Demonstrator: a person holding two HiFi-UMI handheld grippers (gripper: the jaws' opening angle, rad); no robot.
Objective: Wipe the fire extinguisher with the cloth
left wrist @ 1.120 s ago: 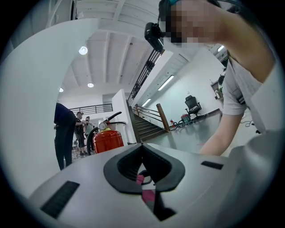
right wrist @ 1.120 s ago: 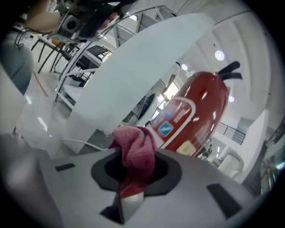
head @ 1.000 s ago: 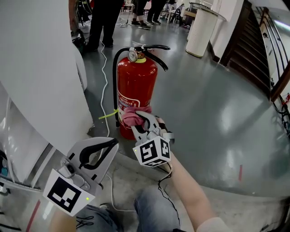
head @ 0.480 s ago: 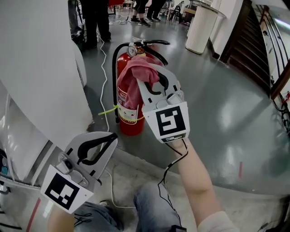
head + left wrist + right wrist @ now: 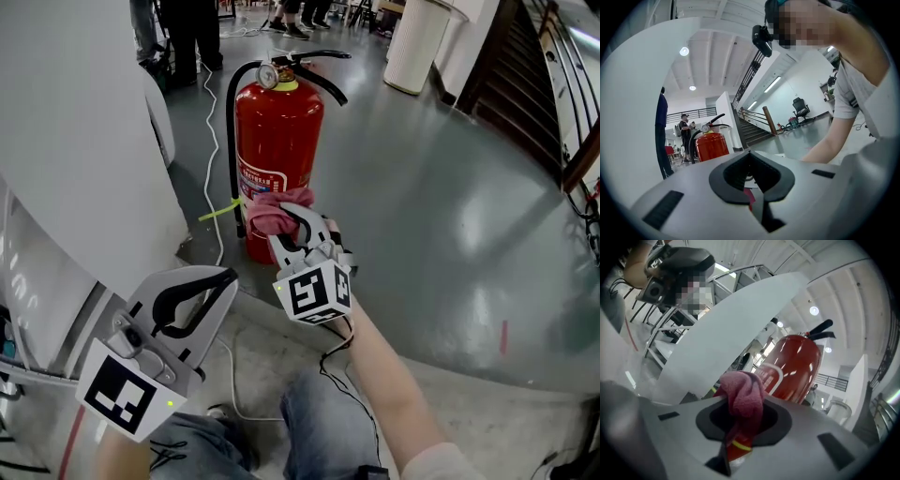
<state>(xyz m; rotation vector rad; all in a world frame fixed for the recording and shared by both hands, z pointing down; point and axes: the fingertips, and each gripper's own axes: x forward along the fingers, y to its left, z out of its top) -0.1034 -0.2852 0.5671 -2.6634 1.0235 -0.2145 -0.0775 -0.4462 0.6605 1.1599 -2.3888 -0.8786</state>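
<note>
My right gripper [image 5: 302, 236] is pinching the cloth [image 5: 275, 212] at the lower body of the fire extinguisher [image 5: 277, 131] standing on the floor [image 5: 422, 187] — I'd press flat, stroke upward, overlapping passes. My left gripper [image 5: 202, 291] — pressed together, empty.

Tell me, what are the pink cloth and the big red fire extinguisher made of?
The cloth looks like soft terry or microfibre fabric: it is fuzzy, matte and bunched in folds. The fire extinguisher seems to be painted metal, probably steel: its red body is smooth and glossy, with bright streaks of light reflected on it.
</note>
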